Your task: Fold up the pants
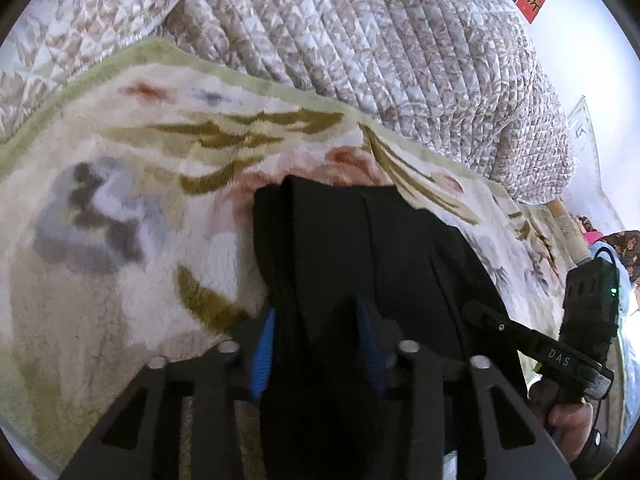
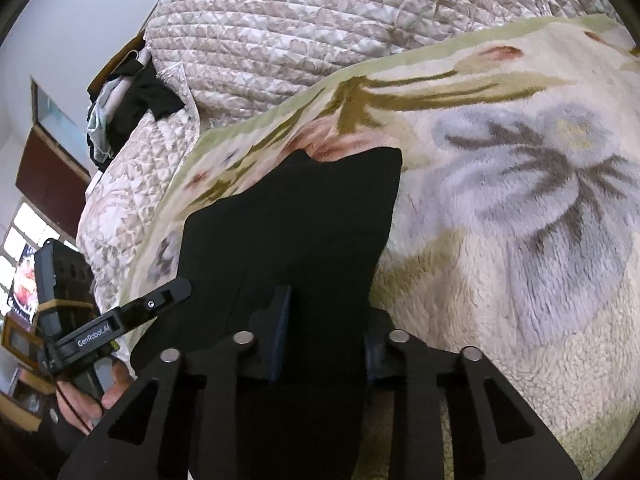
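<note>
The black pants (image 1: 360, 248) are lying on a fleecy floral blanket (image 1: 120, 208), bunched toward the near edge where both tools are gripping them. In the left wrist view the dark cloth is running up between the blue-padded fingers (image 1: 262, 354) of the left gripper (image 1: 320, 344), whose jaws are clenched on a thick fold of the pants. The right gripper (image 2: 326, 332) is doing the same on its side: its jaws are pressing on a fold of the black fabric, which is spreading forward from there to a squared-off far edge. Each tool is showing in the other's view, the right gripper (image 1: 576, 344) at the left camera's right edge, with the person's hand (image 1: 568, 416) wrapping its handle. A quilted bedspread (image 1: 380, 32) is lying heaped beyond the blanket. Dark clothes (image 2: 132, 104) are sitting piled at the far left of the right wrist view.
</note>
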The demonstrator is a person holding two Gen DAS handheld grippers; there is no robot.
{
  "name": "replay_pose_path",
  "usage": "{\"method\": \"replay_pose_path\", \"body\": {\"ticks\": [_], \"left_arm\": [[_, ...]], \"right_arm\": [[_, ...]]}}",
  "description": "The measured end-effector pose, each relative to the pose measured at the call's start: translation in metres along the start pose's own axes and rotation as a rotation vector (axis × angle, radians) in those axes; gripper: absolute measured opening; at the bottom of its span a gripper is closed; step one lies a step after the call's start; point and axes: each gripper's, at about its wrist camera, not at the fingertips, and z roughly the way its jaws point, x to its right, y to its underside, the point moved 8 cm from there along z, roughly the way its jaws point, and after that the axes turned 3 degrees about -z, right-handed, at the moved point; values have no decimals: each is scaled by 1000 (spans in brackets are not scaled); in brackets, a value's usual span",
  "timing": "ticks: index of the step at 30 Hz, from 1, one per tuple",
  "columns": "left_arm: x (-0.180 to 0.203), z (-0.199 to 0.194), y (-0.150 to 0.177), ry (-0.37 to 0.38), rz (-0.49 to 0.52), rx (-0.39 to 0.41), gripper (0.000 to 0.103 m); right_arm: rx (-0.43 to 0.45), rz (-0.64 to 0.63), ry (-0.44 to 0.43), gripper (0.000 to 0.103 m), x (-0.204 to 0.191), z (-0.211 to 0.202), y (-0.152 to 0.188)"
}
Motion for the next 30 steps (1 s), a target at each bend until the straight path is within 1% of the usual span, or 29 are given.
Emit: {"method": "replay_pose_path", "body": {"ticks": [1, 3, 6, 8, 12, 13, 16, 20, 22, 25, 26, 27, 28, 29, 30], "left_arm": [[1, -4, -2, 1, 2, 11, 31], [6, -12, -5, 16, 11, 29, 25], [16, -19, -12, 30, 36, 42, 23], [22, -24, -20, 45, 49, 48, 22], [32, -31, -52, 31, 105, 89, 22], [32, -31, -61, 24, 115, 102, 22], [25, -26, -93, 6, 138, 123, 22], [7, -5, -135, -34, 147, 135, 23], [-4, 9, -147, -50, 139, 134, 23], [-22, 36, -152, -75, 110, 99, 24], [-30, 48, -149, -97, 114, 75, 24], [-38, 57, -146, -136, 112, 51, 26], [-47, 62, -142, -168, 103, 38, 28], [-55, 63, -141, -172, 86, 35, 32], [-61, 61, -141, -168, 67, 33, 32]], "right_arm": [[7, -11, 4, 18, -3, -2, -1], [19, -30, 7, 16, -9, -7, -3], [41, -57, 0, 15, -21, -16, -11], [52, -65, -24, 15, -30, -20, -20], [69, -112, -44, 15, -49, -18, -44], [76, -134, -42, 15, -55, -14, -55], [93, -170, -38, 15, -64, -4, -80], [99, -192, -54, 15, -69, 25, -122], [96, -193, -51, 15, -67, 39, -134], [70, -179, -48, 18, -55, 65, -142], [42, -167, -38, 19, -48, 76, -141], [18, -160, -29, 19, -43, 83, -138], [1, -159, 6, 23, -35, 89, -134], [-5, -166, 47, 25, -28, 91, -131], [-8, -165, 52, 26, -24, 90, -129]]}}
